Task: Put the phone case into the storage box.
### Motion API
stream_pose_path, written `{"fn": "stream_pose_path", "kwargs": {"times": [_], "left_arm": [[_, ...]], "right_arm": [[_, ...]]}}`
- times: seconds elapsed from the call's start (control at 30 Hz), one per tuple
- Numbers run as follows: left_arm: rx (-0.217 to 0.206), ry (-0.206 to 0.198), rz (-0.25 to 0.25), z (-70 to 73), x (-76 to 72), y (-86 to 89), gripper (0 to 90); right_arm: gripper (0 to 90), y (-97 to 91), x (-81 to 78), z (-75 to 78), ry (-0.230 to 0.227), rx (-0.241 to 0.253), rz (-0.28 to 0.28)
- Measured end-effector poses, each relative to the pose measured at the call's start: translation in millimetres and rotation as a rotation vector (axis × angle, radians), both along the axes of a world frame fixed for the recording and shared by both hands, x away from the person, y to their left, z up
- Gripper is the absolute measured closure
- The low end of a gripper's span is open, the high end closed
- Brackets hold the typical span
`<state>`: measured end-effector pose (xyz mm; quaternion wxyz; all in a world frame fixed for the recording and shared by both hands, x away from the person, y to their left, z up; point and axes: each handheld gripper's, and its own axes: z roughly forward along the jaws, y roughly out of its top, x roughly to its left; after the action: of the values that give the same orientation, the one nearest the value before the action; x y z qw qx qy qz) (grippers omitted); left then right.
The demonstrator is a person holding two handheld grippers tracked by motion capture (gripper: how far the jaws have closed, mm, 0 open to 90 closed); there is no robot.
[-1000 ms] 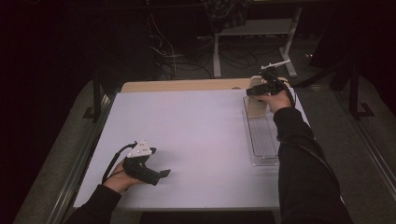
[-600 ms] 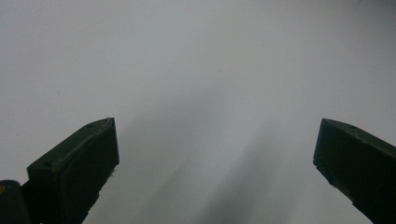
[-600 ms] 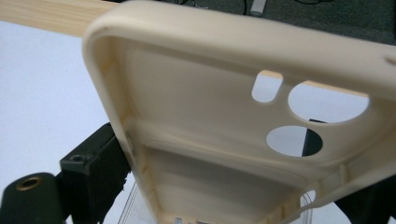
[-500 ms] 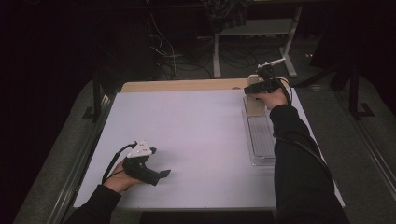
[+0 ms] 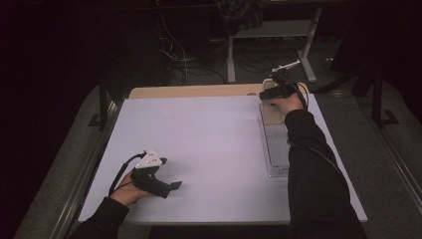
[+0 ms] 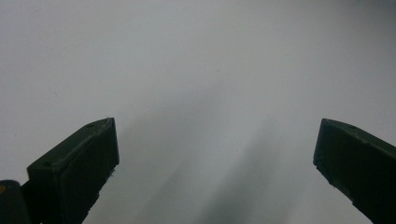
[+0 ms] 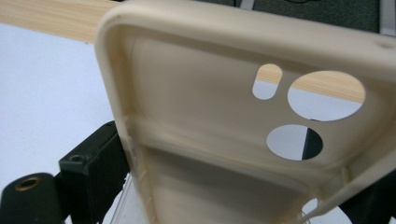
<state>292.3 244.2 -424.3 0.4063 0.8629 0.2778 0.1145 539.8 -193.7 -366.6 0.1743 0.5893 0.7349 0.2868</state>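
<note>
Nearest the person, the left gripper (image 5: pixel 171 186) just rests on the white surface (image 5: pixel 209 149), jaws wide apart and empty, probably parked out of the way. Way past it at the far right edge, the right gripper (image 5: pixel 268 93) has its jaws clamped across a beige phone case (image 7: pixel 243 121), lifted over the clear tray (image 5: pixel 276 149), looks like to carry it off.

Beige soft-looking matt plastic phone case (image 7: pixel 224 140); clear glossy plastic tray (image 5: pixel 275 144); smooth matt white table sheet (image 5: pixel 209 144); pale wood-grain table edge (image 5: pixel 194 91).
</note>
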Motion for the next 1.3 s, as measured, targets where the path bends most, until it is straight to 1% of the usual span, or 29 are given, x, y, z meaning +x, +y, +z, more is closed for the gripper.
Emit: {"fn": "stream_pose_path", "kwargs": {"times": [0.03, 0.07, 0.2, 0.3, 0.33, 0.4, 0.47, 0.5, 0.53, 0.57, 0.97, 1.07, 1.3], "left_arm": [[0.005, -0.001, -0.003, 0.2, 0.1, 0.3, 0.0], [0.0, 0.0, -0.001, -0.1, -0.1, -0.1, 0.0], [0.001, 0.0, -0.006, -0.4, -0.3, -0.2, 0.0], [0.002, 0.001, -0.009, -0.4, -0.2, -0.4, 0.0], [-0.014, 0.006, -0.001, -0.9, -0.8, -1.4, 0.0], [-0.008, 0.003, -0.007, -0.9, -0.5, -1.2, 0.0], [-0.005, 0.004, -0.009, -0.9, -0.6, -1.4, 0.0], [0.004, 0.004, -0.013, -0.7, -0.5, -1.2, 0.0], [0.004, 0.005, -0.012, -1.1, -0.5, -1.4, 0.0], [-0.007, 0.011, -0.004, -1.7, -1.3, -2.5, 0.0], [-0.003, 0.009, -0.011, -1.9, -1.1, -2.8, 0.0], [-0.003, 0.01, -0.012, -2.0, -1.1, -2.8, 0.0], [-0.001, 0.013, -0.013, -2.0, -1.2, -3.0, 0.0]], "right_arm": [[8.8, 0.4, 0.4, -0.6, 0.001, -0.004, 0.0], [8.8, 0.4, 0.8, -0.9, 0.006, -0.008, -0.001], [8.8, -0.5, 1.9, -3.6, 0.013, -0.007, -0.011], [8.8, -1.2, 2.2, -6.0, 0.016, 0.004, -0.016], [8.8, -1.4, 2.3, -6.6, 0.02, 0.009, -0.018], [8.7, -2.0, 2.5, -7.9, 0.025, 0.021, -0.018], [8.7, -2.8, 2.5, -8.6, 0.023, 0.025, -0.018], [8.7, -3.1, 2.5, -8.7, 0.023, 0.026, -0.019], [8.7, -3.3, 2.4, -8.8, 0.024, 0.026, -0.02], [8.6, -3.5, 2.3, -9.0, 0.024, 0.029, -0.021], [8.4, -4.8, 2.3, -12.5, 0.025, 0.037, -0.019], [8.2, -4.7, 2.0, -13.4, 0.034, 0.049, -0.022], [7.7, -5.1, 2.0, -14.2, 0.029, 0.045, -0.024]]}}
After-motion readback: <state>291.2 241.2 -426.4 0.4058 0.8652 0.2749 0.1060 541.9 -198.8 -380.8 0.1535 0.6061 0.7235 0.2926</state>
